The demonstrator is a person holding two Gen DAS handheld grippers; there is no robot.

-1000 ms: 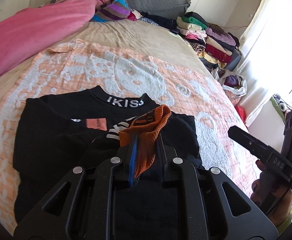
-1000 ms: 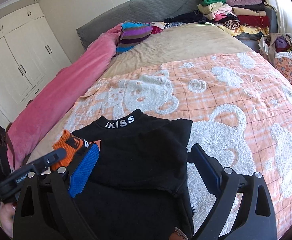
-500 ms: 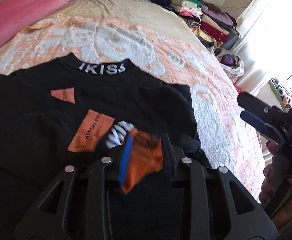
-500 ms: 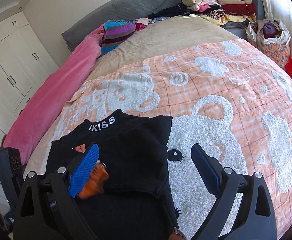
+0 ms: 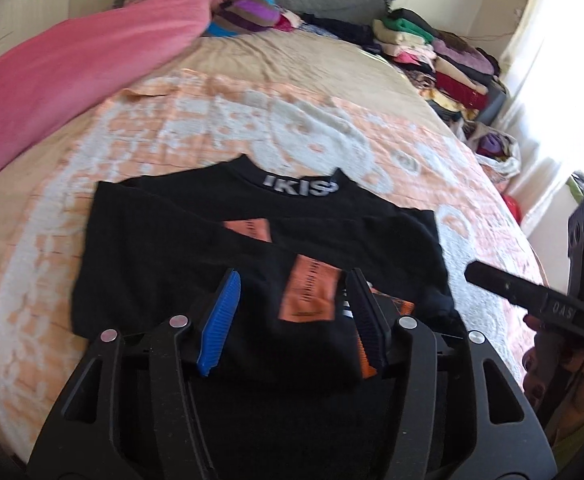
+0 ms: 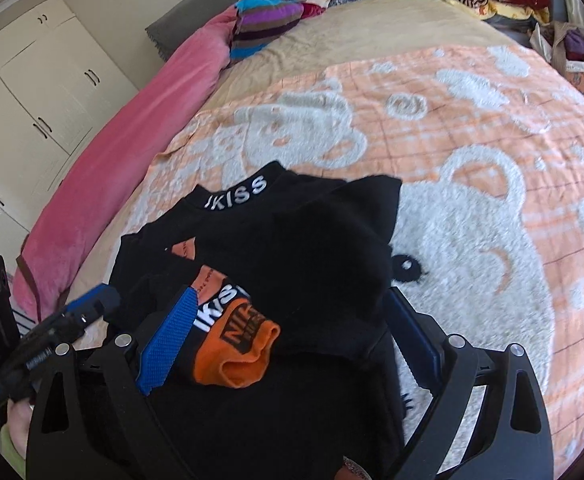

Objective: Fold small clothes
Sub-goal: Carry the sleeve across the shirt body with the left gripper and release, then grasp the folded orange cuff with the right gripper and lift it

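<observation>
Black sweater (image 5: 220, 248) lies partly folded on the bear-print blanket (image 6: 472, 128).
Left gripper (image 5: 292, 312) and right gripper (image 6: 288, 340) both gape wide, empty, above its orange cuff (image 6: 236, 356).

My left gripper (image 5: 292, 320) is matte black plastic with triangular cut-outs and four round silver screws; one ribbed pad is bright blue, the other dark navy. My right gripper (image 6: 288, 340) is built alike, black with silver screws and blue ribbed pads. White lettering marks the black handles. My hands show bare skin and yellow-green cuffs.
</observation>
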